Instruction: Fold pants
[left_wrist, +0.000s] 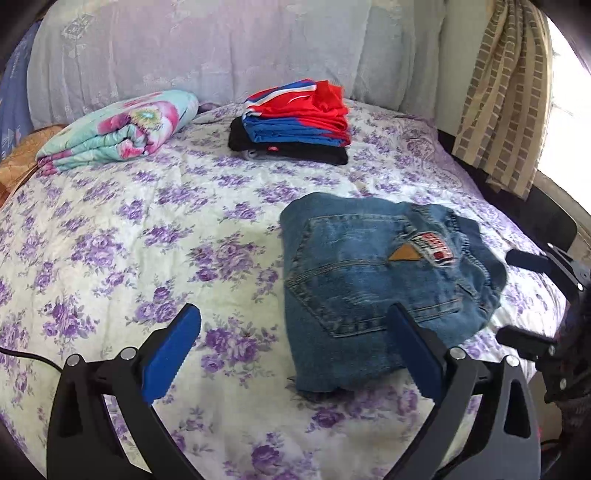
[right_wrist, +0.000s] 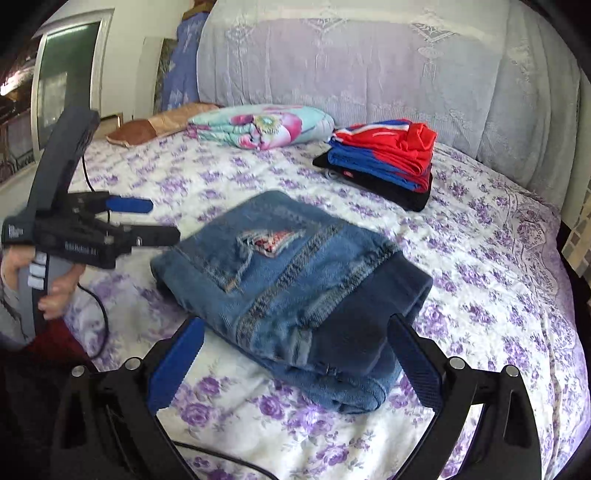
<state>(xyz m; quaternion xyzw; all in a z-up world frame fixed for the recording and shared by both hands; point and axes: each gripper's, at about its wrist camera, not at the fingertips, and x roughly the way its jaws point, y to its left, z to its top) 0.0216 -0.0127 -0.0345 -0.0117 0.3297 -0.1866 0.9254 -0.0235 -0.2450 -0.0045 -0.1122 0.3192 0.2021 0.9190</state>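
Lying folded into a thick, squarish bundle on the bed: blue denim jeans, back pocket up, stitched seams showing, a tan triangular patch and a red-and-white label near the dark knit waistband. Sitting just ahead of the left gripper, overlapping its right-hand finger, with the other finger over bare sheet. Spreading wide, both blue ribbed pads holding nothing. Reaching in from the other side, the right gripper, fingers likewise gaping and empty, the waistband end resting between them. Stretching beneath everything, a quilted bedspread printed with purple flowers. Resting well beyond the fingertips, a neat stack of folded clothes, slick red and blue over black, and beside it a rolled floral blanket. Hanging behind, pale lace fabric.
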